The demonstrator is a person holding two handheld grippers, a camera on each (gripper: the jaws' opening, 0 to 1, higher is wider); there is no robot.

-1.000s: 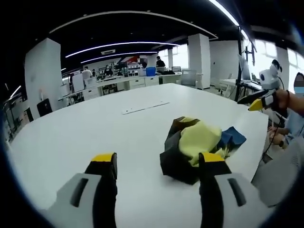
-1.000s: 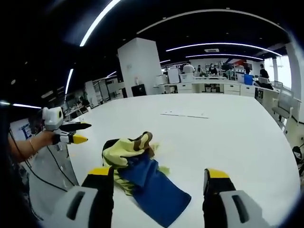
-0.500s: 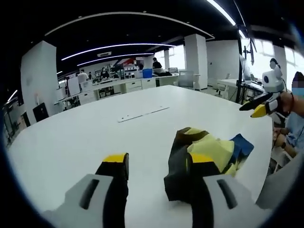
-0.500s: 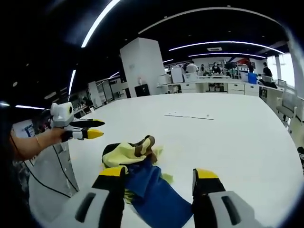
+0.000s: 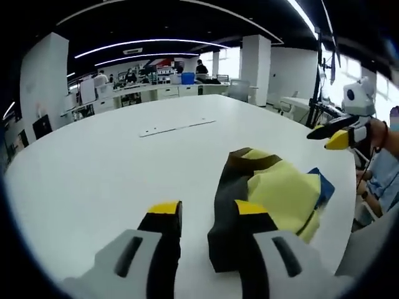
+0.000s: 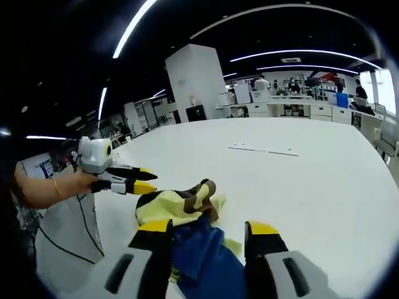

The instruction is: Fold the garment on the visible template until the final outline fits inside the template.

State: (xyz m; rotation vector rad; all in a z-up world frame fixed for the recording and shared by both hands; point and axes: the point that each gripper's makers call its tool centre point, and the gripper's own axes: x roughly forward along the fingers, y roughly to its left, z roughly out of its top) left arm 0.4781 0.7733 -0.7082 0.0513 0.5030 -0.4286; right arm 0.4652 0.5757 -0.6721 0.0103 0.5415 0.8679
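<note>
We judge the right tool (image 6: 202, 229) nearer: open, it straddles the blue end of the crumpled garment (image 6: 187, 215) near the bench (image 6: 299, 180) edge, the left tool (image 5: 206, 213) open beside its dark end.

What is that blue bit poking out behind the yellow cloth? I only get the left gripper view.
Observer: In the right gripper view the blue part is a broad piece of the garment, lying between the open jaws of the right gripper.
Operator: Is anything else on that pile hidden from me?
Observer: A brown patch sits on top, above the yellow part.
Operator: And who is holding my gripper?
Observer: A hand with a thin bracelet at the wrist. It holds the left gripper, jaws slightly apart, close by the garment's edge.
</note>
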